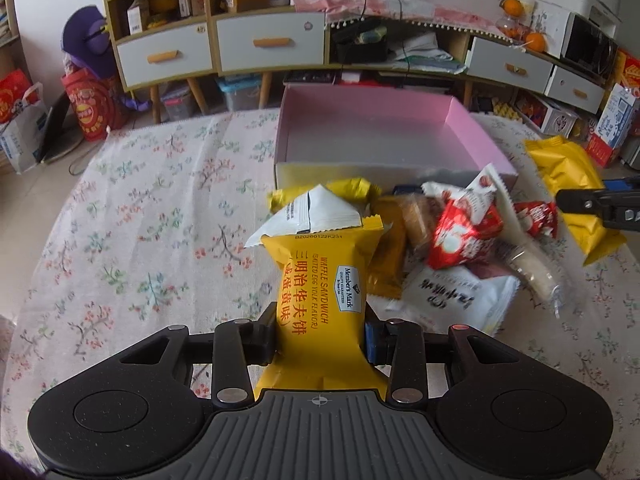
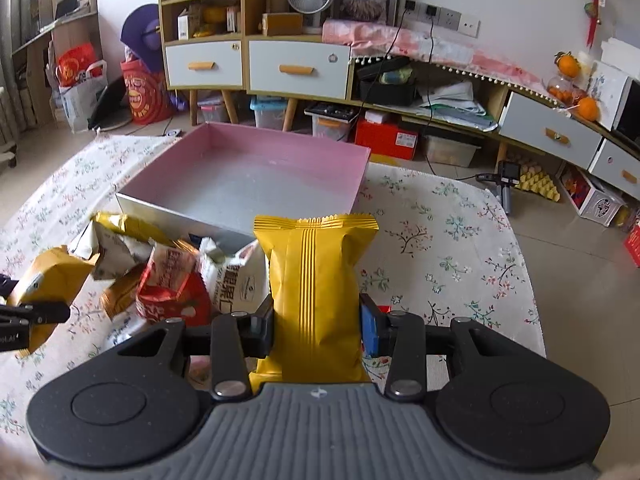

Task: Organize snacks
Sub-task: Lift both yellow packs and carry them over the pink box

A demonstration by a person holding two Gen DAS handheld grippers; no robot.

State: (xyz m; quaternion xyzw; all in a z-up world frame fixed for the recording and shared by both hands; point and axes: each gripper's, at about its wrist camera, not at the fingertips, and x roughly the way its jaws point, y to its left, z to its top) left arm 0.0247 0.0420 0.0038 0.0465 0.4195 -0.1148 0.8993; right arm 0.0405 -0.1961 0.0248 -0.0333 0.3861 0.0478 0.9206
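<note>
My left gripper (image 1: pixel 320 334) is shut on a yellow waffle sandwich packet (image 1: pixel 320 280), held above the table in front of the snack pile (image 1: pixel 448 248). My right gripper (image 2: pixel 316 330) is shut on another yellow snack packet (image 2: pixel 316 280), back side up, held near the open pink box (image 2: pixel 256 168). The box (image 1: pixel 376 128) is empty inside. The right gripper and its packet (image 1: pixel 576 184) show at the right edge of the left wrist view; the left gripper and its packet (image 2: pixel 44 276) show at the left edge of the right wrist view.
The table has a floral cloth (image 1: pixel 152 216). The pile holds red (image 2: pixel 172 284), white (image 1: pixel 456 300) and gold packets. Behind stand white-drawered cabinets (image 1: pixel 272 44), shelves, storage bins and bags on the floor. The table's right edge (image 2: pixel 528 280) drops to tiled floor.
</note>
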